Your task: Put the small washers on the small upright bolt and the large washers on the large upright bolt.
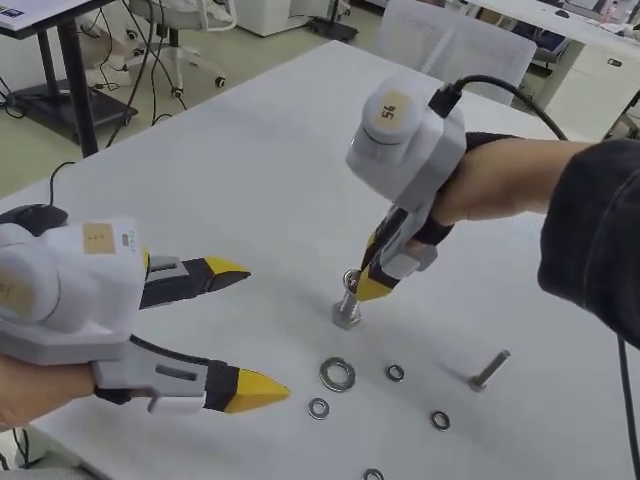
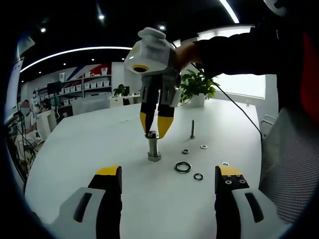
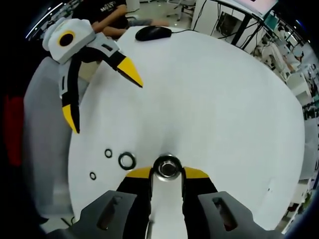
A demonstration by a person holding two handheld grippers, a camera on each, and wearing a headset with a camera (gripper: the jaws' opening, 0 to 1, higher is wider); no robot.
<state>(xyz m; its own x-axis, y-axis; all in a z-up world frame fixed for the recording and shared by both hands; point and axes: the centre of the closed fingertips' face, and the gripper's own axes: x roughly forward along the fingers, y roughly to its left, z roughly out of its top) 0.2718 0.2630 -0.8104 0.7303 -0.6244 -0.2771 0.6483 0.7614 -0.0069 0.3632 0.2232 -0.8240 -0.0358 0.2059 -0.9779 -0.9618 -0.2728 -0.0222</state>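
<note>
The large bolt stands upright on its head on the white table. My right gripper points down at its top, shut on a large washer that sits at the bolt's tip. One more large washer lies flat in front of the bolt, with several small washers scattered around it. The small bolt stands to the right, bare. My left gripper hovers open at the near left, holding nothing. In the left gripper view, the right gripper straddles the large bolt.
A black mouse lies near the table's left edge. The table's near edge runs just below the washers. A grey chair stands behind the far edge. The table stretches bare beyond the bolts.
</note>
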